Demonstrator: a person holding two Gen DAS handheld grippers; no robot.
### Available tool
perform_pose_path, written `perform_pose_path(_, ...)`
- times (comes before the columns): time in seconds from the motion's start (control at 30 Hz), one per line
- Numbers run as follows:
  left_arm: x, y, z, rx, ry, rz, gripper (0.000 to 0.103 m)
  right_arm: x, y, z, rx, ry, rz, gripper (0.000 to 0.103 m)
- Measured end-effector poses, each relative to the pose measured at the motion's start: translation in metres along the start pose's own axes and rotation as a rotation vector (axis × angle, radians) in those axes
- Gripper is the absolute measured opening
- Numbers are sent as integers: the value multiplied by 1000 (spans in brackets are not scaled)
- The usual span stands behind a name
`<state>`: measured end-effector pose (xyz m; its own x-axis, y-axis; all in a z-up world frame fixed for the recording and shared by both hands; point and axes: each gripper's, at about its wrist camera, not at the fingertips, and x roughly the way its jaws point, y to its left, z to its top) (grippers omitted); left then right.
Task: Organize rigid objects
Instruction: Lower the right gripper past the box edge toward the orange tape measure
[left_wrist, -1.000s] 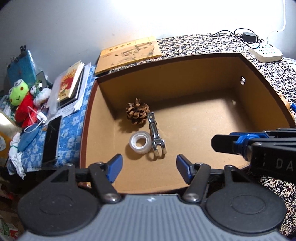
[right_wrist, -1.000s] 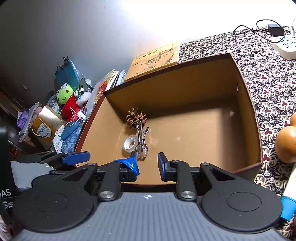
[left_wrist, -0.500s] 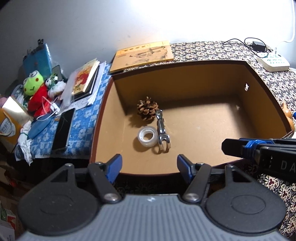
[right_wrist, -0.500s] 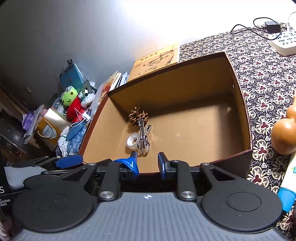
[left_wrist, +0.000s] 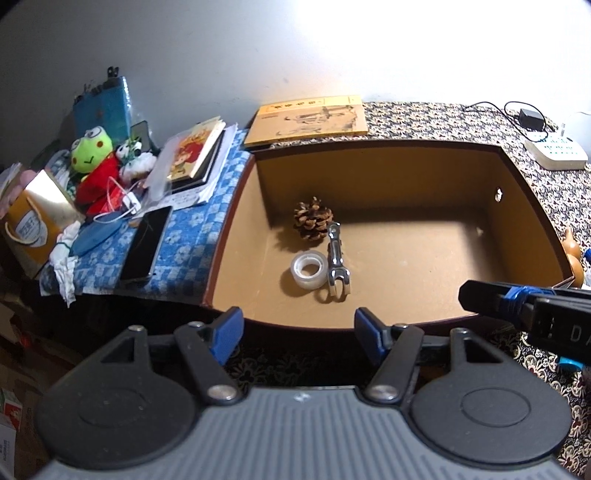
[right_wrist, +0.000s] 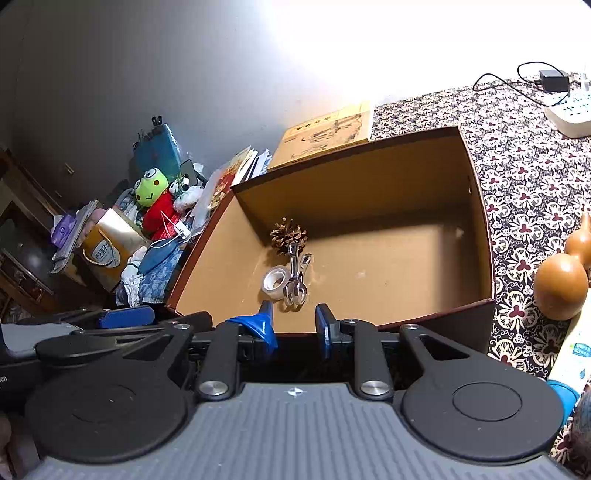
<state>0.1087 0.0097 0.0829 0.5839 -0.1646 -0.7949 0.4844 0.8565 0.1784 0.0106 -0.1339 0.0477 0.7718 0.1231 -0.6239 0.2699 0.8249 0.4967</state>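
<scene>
The left gripper's (left_wrist: 298, 332) fingers (left_wrist: 226, 332) are standing wide apart with nothing between them. The right gripper's (right_wrist: 293, 326) fingers (right_wrist: 266, 326) are sitting closer together, a narrow gap showing, and are parting slightly, also holding nothing. Both grippers are drawing back and upward from the box (left_wrist: 406, 147); compared with a second ago, its near rim is showing lower and more of the cloth (right_wrist: 517, 155) is coming into view. Inside the box, the pinecone (left_wrist: 313, 218), tape roll (left_wrist: 308, 268) and metal clip (left_wrist: 336, 260) are lying unmoved, clustered near the left wall.

Black tongs (left_wrist: 299, 328), blue pads, grey ribbed housing
</scene>
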Motion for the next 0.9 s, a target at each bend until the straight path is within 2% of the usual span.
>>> perform_pose_path(0.23,-7,2,-2,-36,-7,24,67,-5,2,-1,-27,-34,-21,7)
perform_pose_path(0.5,-7,5,-5,-73,25,44,68,-7,8,-4,-90,-34,-47,8)
perform_pose_path(0.9,-12,-4,-10,-53,45,51,68,-21,9,-5,-106,-59,-33,8)
